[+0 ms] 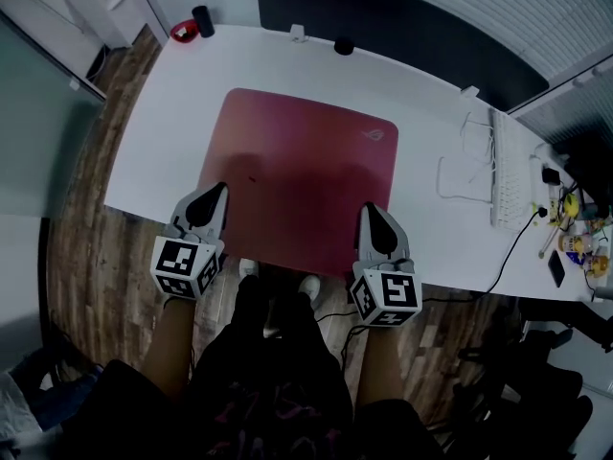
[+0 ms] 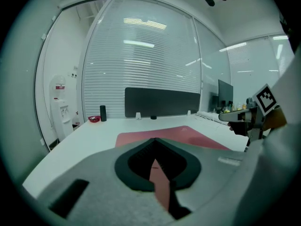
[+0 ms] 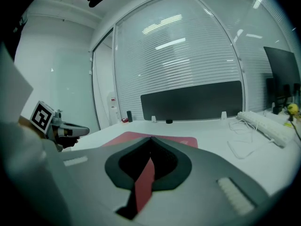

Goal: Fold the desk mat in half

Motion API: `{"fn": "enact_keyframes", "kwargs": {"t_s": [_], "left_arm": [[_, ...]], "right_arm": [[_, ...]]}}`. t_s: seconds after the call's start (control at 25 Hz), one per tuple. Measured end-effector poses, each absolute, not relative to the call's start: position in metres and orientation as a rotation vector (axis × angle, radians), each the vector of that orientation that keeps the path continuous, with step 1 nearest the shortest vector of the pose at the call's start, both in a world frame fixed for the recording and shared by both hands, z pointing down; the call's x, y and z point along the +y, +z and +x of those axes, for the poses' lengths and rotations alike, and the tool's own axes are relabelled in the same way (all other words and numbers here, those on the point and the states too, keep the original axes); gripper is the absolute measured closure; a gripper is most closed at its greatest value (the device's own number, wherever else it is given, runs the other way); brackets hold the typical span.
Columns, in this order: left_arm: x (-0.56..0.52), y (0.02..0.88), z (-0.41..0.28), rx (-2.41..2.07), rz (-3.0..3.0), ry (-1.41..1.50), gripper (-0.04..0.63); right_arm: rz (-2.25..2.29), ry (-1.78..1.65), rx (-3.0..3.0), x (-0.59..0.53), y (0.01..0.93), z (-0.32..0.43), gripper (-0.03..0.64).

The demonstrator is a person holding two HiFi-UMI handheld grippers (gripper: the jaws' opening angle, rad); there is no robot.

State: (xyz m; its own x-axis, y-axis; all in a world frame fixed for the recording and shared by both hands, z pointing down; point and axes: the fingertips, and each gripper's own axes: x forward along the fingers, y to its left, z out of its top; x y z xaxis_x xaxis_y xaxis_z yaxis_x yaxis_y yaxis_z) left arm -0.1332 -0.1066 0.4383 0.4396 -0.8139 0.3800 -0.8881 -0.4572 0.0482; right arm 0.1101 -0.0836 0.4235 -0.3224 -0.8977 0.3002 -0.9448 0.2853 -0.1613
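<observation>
A dark red desk mat (image 1: 297,180) lies flat on the white table (image 1: 431,94), a small logo at its far right corner. My left gripper (image 1: 218,192) sits at the mat's near left corner and my right gripper (image 1: 370,209) at its near edge further right. In the left gripper view the jaws (image 2: 155,140) meet at their tips, with a red strip of mat (image 2: 162,185) between them. The right gripper view shows the same: shut jaws (image 3: 151,139) with a red strip of mat (image 3: 143,182) pinched in the gap.
A white keyboard (image 1: 503,175) and loose white cable (image 1: 460,161) lie to the mat's right, small clutter (image 1: 575,228) beyond them. A black cylinder (image 1: 202,19), red bowl (image 1: 184,31) and black puck (image 1: 343,46) stand along the far edge before a dark panel (image 1: 383,17).
</observation>
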Motion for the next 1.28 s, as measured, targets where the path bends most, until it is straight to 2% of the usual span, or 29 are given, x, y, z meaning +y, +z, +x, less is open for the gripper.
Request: {"fn": "enact_keyframes", "kwargs": {"t_s": [0.88,1.12,1.28], "left_arm": [[-0.083,0.515,-0.129,-1.29,2.478,0.671,0.595],[-0.058,0.529,-0.111,-1.013,2.742,1.063,0.594],[-0.035,0.541,-0.1,-0.737,2.842,1.246,0.523]], "right_arm": [[1.64,0.587,-2.288,-0.052,0.505,0.092,0.618],[1.313,0.375,-2.311,-0.038,0.514,0.064,0.495],[1.033,0.229,-2.283,-0.021,0.526,0.044,0.417]]}}
